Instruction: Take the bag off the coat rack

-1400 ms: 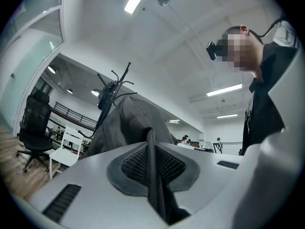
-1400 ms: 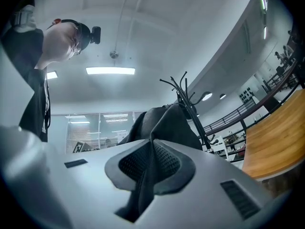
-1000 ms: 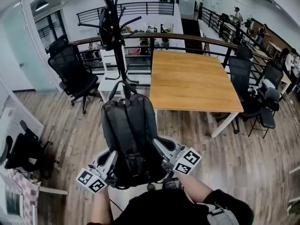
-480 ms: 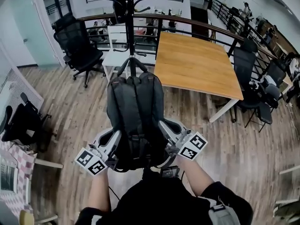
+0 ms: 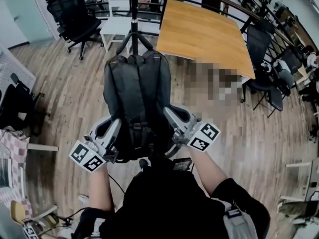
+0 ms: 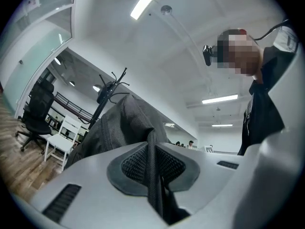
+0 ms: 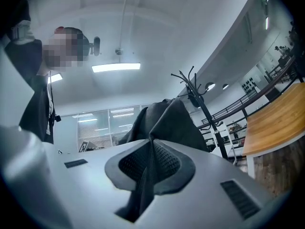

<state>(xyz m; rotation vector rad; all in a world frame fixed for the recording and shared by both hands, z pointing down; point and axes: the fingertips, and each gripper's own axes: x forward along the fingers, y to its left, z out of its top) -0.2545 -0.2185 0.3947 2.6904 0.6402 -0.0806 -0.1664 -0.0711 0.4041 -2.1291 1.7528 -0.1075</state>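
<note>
The bag (image 5: 137, 93), a dark grey backpack, is up in the air in front of the person, above the wooden floor (image 5: 60, 93). It is carried between the two grippers, with its back panel and shoulder straps turned to the head camera.

The left gripper (image 5: 116, 125) is at the lower left side of the bag. In the left gripper view its jaws are clenched on a narrow black strap (image 6: 151, 175) of the bag, which runs between the mesh pads. The right gripper (image 5: 169, 114) is at the lower right side. In the right gripper view its jaws are also pressed together, and they pinch a fold of the dark bag fabric (image 7: 147, 175).

The coat rack (image 5: 133, 6) stands just behind the bag. In the head view only its black pole is seen, and the top handle (image 5: 134, 38) of the bag overlaps this pole. It seems that the handle is free of the pole, but from this angle I cannot tell for sure. In both gripper views the hooks of the rack rise behind the bag, higher than its top.

To the right of the rack there is a wooden counter (image 5: 204, 31). A black office chair (image 5: 70, 14) and a white chair (image 5: 115, 26) stand to the left of the pole.
</note>
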